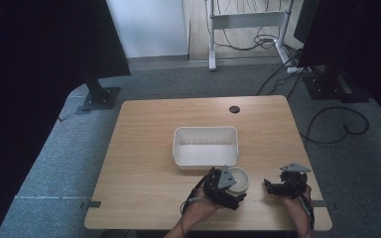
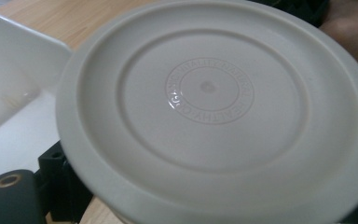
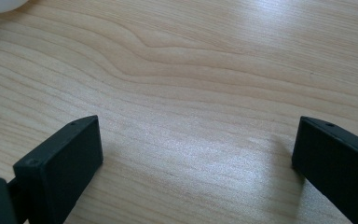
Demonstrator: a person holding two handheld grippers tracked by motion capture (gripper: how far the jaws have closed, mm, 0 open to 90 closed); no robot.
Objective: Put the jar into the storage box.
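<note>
On the wooden table [image 1: 144,148], left tongs [image 1: 226,186] grip a round lid [image 2: 214,107]; right tongs [image 3: 196,163] gape wide, empty.

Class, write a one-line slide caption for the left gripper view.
Close-up of a round cream plastic lid with embossed ring lettering, beside a white plastic tub on a wooden table.

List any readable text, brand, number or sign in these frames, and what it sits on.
Round cream lid, embossed ring of letters at its centre: "HEALTHY" along the lower arc, the upper arc maybe "QUALITY NATURAL" but too faint to be sure.
White bin, wooden table: no text.
</note>
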